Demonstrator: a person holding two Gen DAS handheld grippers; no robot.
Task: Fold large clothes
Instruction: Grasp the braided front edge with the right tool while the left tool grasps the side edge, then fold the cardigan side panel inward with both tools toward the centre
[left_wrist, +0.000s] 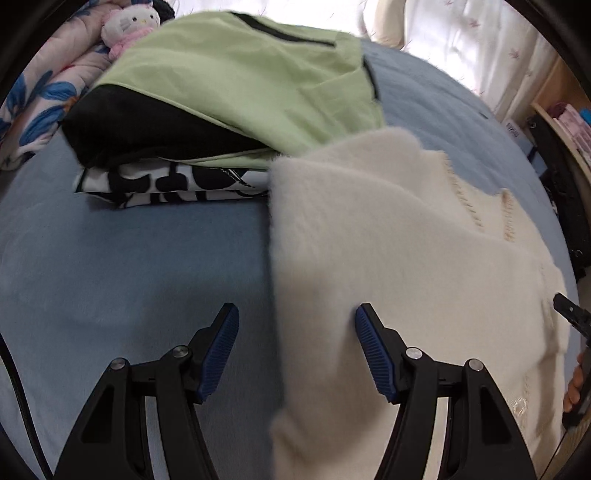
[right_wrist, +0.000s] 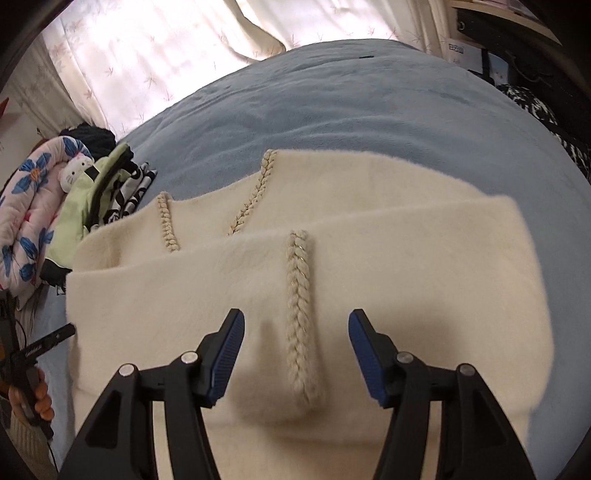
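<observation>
A fluffy cream cardigan (left_wrist: 388, 258) with braided trim lies partly folded on the blue bed (left_wrist: 129, 258). It also shows in the right wrist view (right_wrist: 369, 258), with one panel folded over and a braid (right_wrist: 299, 295) running down it. My left gripper (left_wrist: 295, 332) is open and empty, hovering over the cardigan's left edge. My right gripper (right_wrist: 295, 343) is open and empty, just above the folded panel, astride the braid. The right gripper's tip (left_wrist: 569, 310) shows at the left view's right edge. The left gripper's tip (right_wrist: 44, 343) shows at the right view's left edge.
A stack of folded clothes (left_wrist: 221, 92), green on black on a black-and-white print, sits behind the cardigan's left side. A floral quilt (left_wrist: 37, 92) and a plush cat (left_wrist: 125, 26) lie beyond. Curtains (right_wrist: 166, 55) hang behind the bed (right_wrist: 351, 103). Shelves (left_wrist: 569, 129) stand at right.
</observation>
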